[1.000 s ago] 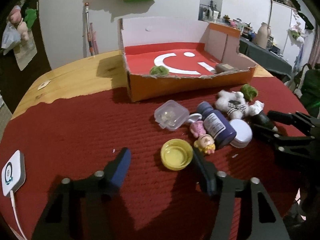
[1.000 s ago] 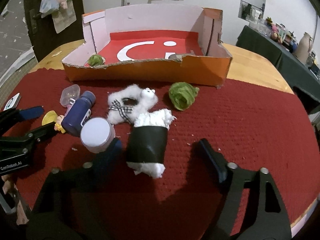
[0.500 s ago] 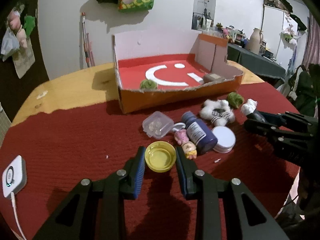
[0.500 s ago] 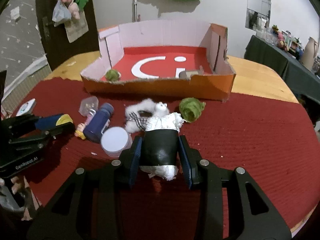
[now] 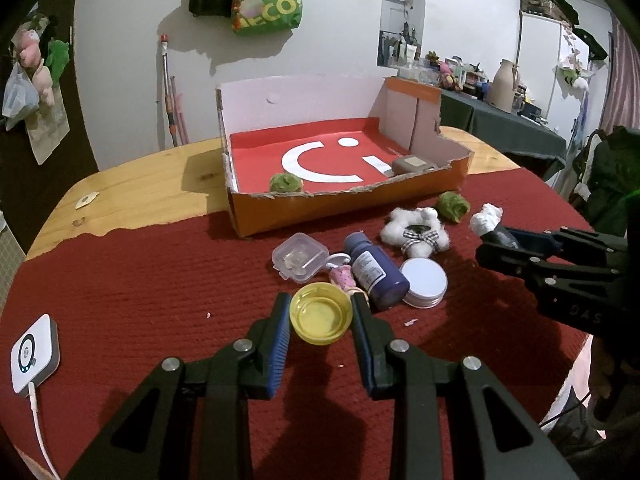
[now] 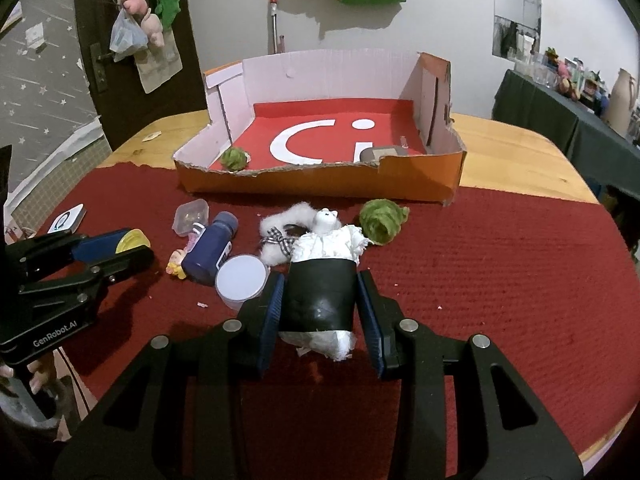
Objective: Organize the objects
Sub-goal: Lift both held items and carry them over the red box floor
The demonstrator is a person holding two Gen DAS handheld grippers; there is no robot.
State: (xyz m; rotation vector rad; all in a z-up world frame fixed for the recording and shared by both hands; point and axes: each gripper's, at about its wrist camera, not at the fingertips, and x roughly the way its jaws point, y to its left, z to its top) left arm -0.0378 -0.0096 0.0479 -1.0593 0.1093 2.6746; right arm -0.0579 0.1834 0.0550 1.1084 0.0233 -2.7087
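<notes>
My left gripper is shut on a yellow cap and holds it above the red cloth. My right gripper is shut on a black roll stuffed with white cotton, also lifted. The orange cardboard box with a red floor stands behind, holding a green ball and a grey block. On the cloth lie a blue bottle, a white round lid, a clear case, a small doll, a white fluffy toy and a green ball.
A white device with a cable lies at the left edge of the red cloth. The wooden table shows behind the cloth. A dark side table with clutter stands at the far right.
Both grippers closed, the left on the yellow cap and the right on the black roll, and have since lifted them off the cloth and drawn back.
</notes>
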